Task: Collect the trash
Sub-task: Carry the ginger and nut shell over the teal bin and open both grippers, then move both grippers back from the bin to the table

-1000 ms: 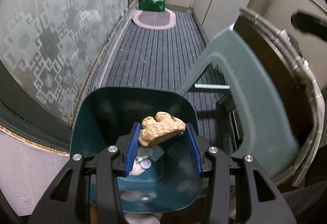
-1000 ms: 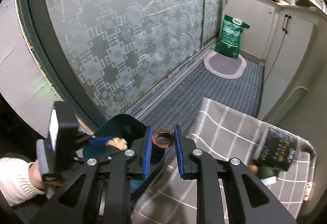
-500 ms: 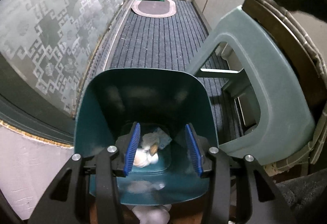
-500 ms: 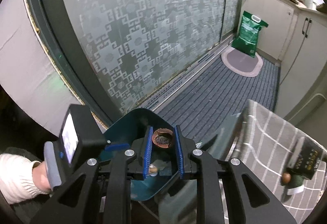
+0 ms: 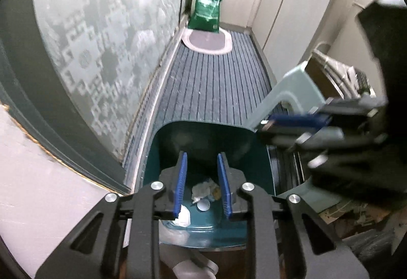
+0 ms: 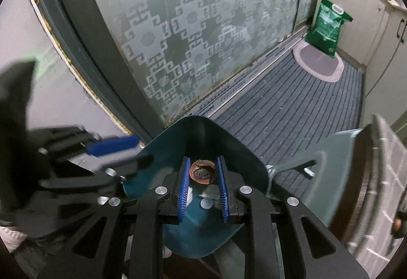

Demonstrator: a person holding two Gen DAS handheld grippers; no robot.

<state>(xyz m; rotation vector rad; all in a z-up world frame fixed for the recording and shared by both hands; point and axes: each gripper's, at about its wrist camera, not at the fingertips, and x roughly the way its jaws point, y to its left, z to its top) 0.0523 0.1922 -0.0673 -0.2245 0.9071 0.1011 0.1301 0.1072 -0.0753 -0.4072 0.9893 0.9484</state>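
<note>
Dropped ginger lies in the bin [image 5: 162, 141] — left tool [image 5: 202, 177] closing empty, right tool [image 6: 203, 173] pinching a brown shell [image 6: 203, 172] above its rim.

The left gripper [image 5: 202, 181] hangs over the teal bin [image 5: 203, 130], jaws closing on nothing — crumpled paper [image 5: 203, 188] and a white cap [image 5: 203, 205] lie at the bottom. The right gripper [image 5: 292, 123] blurs past the bin's right rim.
</note>
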